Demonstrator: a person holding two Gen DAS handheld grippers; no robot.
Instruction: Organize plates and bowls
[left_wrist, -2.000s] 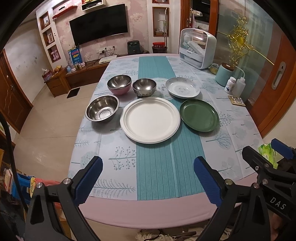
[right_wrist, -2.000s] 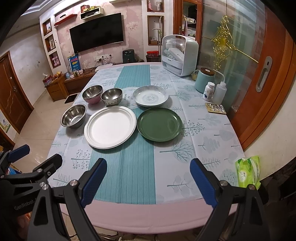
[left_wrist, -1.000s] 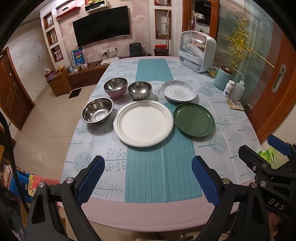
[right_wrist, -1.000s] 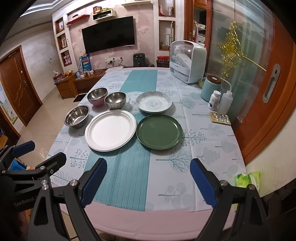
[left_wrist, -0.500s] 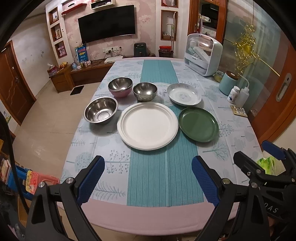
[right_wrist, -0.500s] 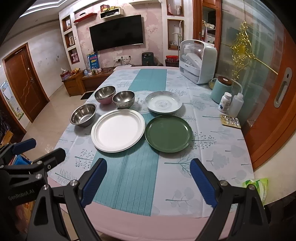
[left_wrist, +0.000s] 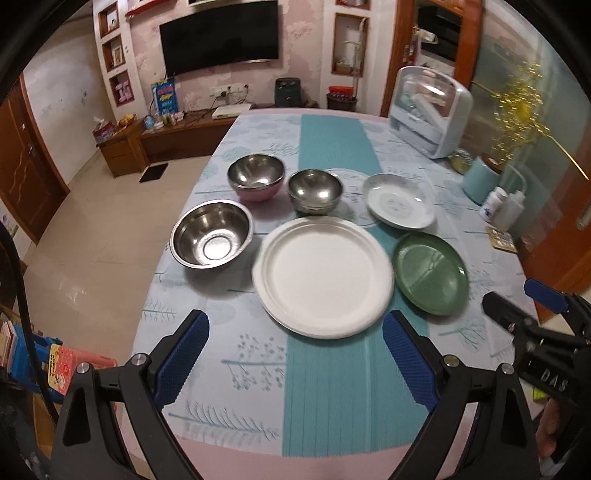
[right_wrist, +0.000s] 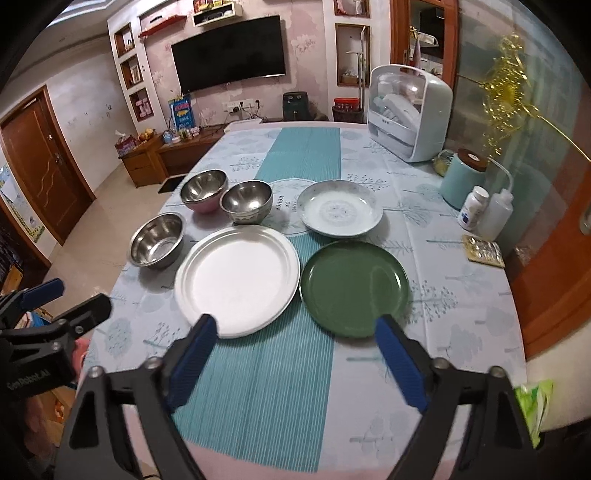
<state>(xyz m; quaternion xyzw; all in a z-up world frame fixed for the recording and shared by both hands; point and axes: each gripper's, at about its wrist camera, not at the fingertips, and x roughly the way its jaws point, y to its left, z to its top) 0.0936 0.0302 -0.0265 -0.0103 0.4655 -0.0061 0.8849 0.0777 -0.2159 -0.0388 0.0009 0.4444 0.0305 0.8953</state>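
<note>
Over the near edge of the dining table (right_wrist: 458, 295), both my claws hang empty above six dishes still laid out singly.

My left claw (left_wrist: 295, 354) is spread wide before the white plate (left_wrist: 321, 275); my right claw (right_wrist: 295, 354), jaws just narrowing with nothing between them, faces the green plate (right_wrist: 354, 288). The patterned plate (right_wrist: 340, 212) and three steel bowls (right_wrist: 157, 243) (right_wrist: 203, 190) (right_wrist: 246, 201) lie farther back. Plates sit right, bowls left, so I judge each kind will stack on its own.
</note>
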